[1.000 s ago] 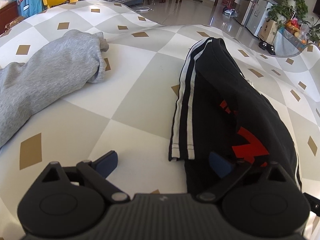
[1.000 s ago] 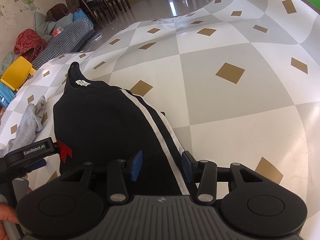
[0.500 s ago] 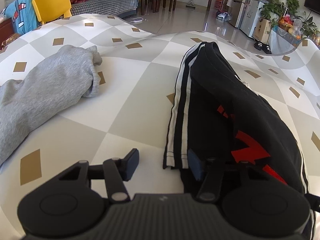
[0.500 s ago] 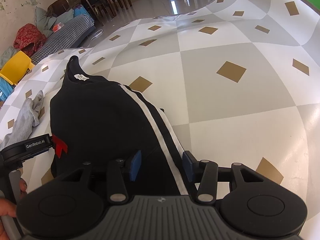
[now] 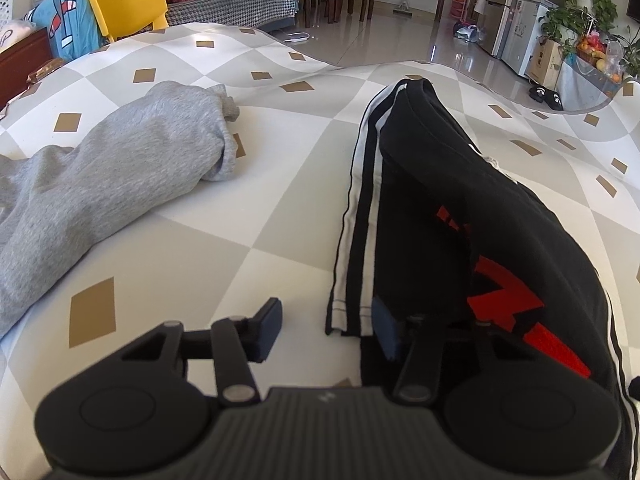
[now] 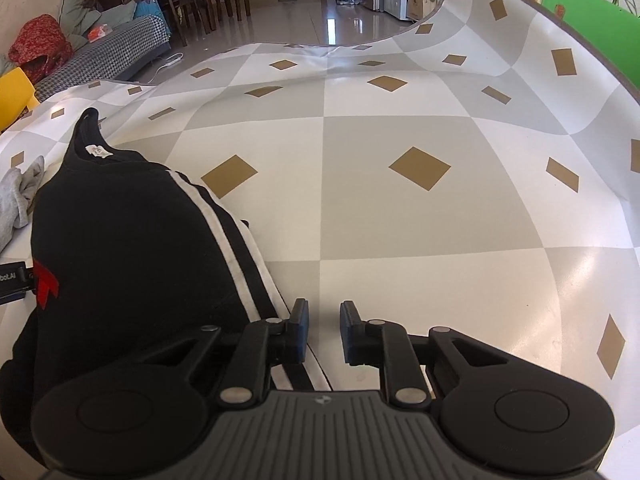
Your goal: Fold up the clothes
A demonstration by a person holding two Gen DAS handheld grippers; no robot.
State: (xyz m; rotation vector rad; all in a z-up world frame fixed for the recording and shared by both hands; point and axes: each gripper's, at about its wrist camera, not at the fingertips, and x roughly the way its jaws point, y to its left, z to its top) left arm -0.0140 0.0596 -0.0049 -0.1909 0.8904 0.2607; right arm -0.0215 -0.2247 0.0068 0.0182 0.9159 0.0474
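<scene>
A black top [image 5: 440, 208] with white side stripes and a red print lies folded lengthwise on the checked tablecloth [image 5: 200, 248]. My left gripper [image 5: 326, 330] sits at the top's near hem. The striped corner lies between its jaws, bare cloth shows beside the left fingertip [image 5: 268, 326], and the pads do not press. In the right wrist view the black top [image 6: 132, 240] fills the left side. My right gripper [image 6: 324, 332] is at its striped edge, jaws closing to a narrow gap. The stripe runs under the left fingertip [image 6: 300, 328], and nothing is pinched.
A grey sweatshirt [image 5: 120, 168] lies crumpled at the left of the table, its cuff seen as grey sweatshirt [image 6: 16, 200]. The tablecloth [image 6: 400, 220] spreads bare to the right and curls up at the far edge. A yellow chair [image 5: 128, 8] and a sofa stand beyond.
The left jaws came in from wide apart to a narrower stance around the hem corner. The right jaws narrowed sharply, and that view swung right, leaving the top further left.
</scene>
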